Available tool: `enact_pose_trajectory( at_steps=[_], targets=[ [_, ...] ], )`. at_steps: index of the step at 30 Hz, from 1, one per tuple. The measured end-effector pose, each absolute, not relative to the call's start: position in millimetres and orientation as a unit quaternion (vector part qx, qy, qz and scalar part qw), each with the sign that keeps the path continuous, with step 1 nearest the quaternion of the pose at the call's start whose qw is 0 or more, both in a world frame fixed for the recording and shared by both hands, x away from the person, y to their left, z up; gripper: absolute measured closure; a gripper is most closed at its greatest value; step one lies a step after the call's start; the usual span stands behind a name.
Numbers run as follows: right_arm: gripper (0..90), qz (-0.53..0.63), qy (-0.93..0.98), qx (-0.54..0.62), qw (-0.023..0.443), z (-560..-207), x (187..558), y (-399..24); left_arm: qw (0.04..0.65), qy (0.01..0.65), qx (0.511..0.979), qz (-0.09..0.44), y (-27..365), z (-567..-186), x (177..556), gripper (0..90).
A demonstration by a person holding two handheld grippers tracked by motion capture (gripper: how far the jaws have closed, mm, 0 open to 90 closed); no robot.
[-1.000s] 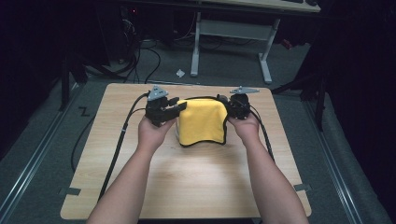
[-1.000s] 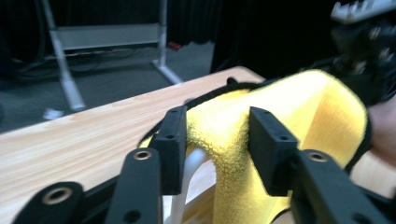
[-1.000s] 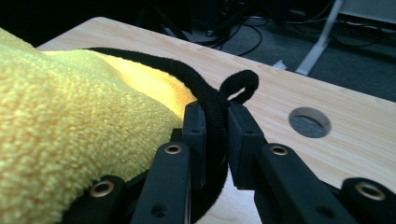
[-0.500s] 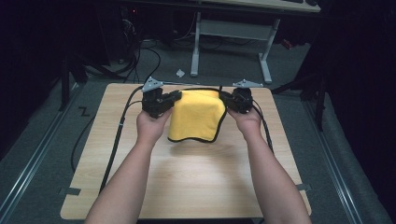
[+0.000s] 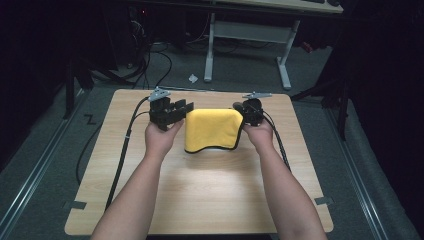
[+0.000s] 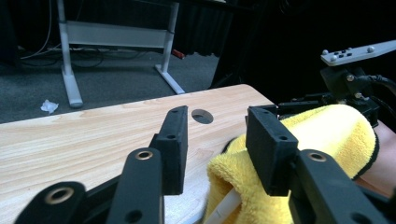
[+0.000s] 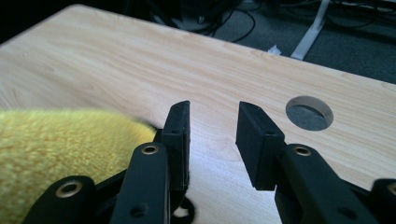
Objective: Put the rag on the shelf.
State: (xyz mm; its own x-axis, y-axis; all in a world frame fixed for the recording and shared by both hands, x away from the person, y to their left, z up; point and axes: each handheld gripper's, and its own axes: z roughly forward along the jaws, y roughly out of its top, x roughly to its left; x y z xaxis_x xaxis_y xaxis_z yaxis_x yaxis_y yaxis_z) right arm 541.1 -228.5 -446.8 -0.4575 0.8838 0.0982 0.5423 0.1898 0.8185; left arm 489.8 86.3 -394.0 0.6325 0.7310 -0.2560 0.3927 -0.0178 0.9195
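A folded yellow cloth (image 5: 212, 129) with a dark edge lies flat on the wooden table (image 5: 200, 195), between the two grippers. My left gripper (image 5: 186, 108) is at the cloth's far left corner. Its jaws have just been opening and stand apart, with the cloth (image 6: 327, 130) bunched against the inner side of the right jaw and bare table between the pads (image 6: 219, 127). My right gripper (image 5: 244, 113) is at the far right corner. Its jaws have also just been opening, with bare wood between them (image 7: 214, 122) and the cloth (image 7: 60, 140) to the left of the left jaw.
A round hole (image 7: 309, 113) is cut in the tabletop close to the far edge. Past the table there are a white desk frame (image 5: 247, 37), cables and a scrap of paper (image 5: 193, 78) on grey floor. The near half of the table is bare wood.
Both grippers held the cloth's far corners before; both jaws have now spread and let go. The cloth has settled flat on the table.
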Motion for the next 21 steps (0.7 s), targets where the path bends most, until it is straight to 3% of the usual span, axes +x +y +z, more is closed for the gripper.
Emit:
enact_pose_trajectory(
  at_steps=[5,21],
  targets=[
    [63.7,0.418,0.735,0.481,0.232,-436.9,537.5,-234.3,0.577,0.4,0.694,0.158,87.3,-391.3,486.7,52.2],
    [57.3,0.443,0.714,0.47,0.272,-408.9,498.9,-255.7,0.57,0.402,0.694,0.179,107.2,-380.4,472.4,52.2]
  ],
)
